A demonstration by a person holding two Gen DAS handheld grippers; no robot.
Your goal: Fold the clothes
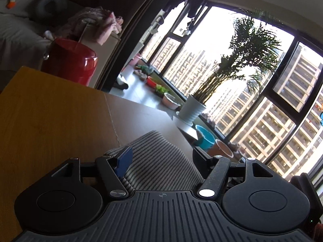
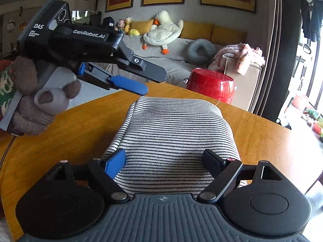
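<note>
A folded striped cloth (image 2: 173, 139) lies flat on the wooden counter (image 2: 76, 129). The right gripper (image 2: 167, 159) sits low at the cloth's near edge, its fingers (image 2: 115, 161) spread wide over the fabric and gripping nothing. The left gripper (image 2: 149, 80) hangs just above the cloth's far left corner, fingers apart, one above the other, with nothing between them; its own camera shows the cloth (image 1: 159, 161) lying below its parted fingers (image 1: 124, 161). Beyond the cloth, past the counter's far edge, stands a red pot (image 2: 211, 84).
</note>
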